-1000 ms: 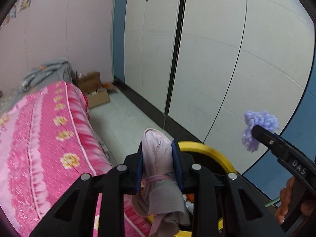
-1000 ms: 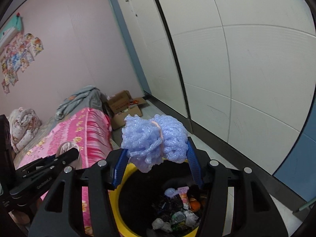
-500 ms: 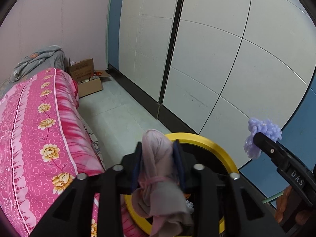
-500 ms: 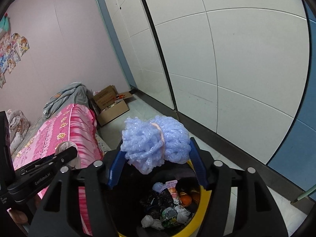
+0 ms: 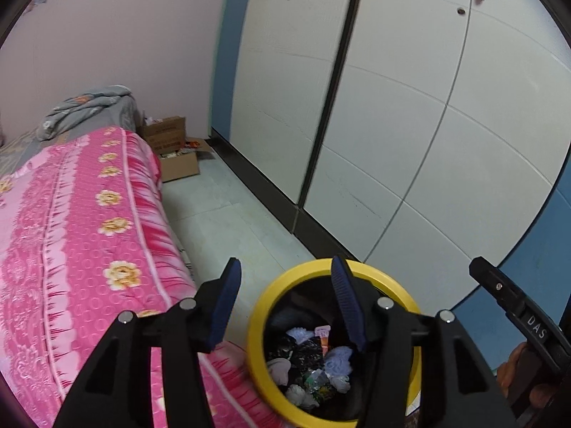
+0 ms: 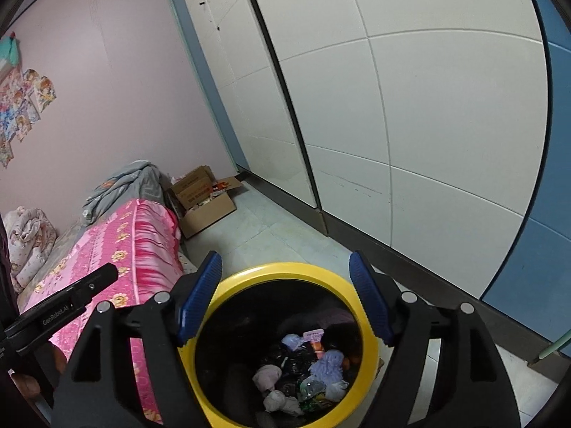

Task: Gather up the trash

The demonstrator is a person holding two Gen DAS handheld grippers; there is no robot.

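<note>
two ribbed blue fingers, round yellow-rimmed bin

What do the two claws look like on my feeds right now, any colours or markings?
Both are matte black plastic frames with silver screw heads and ribbed blue pads on the fingertips. The left claw appears side-on in the right wrist view with white "GenRobot.AI" lettering; the right claw appears side-on in the left wrist view with white letters "DAS". No cables or sleeves show.
</note>
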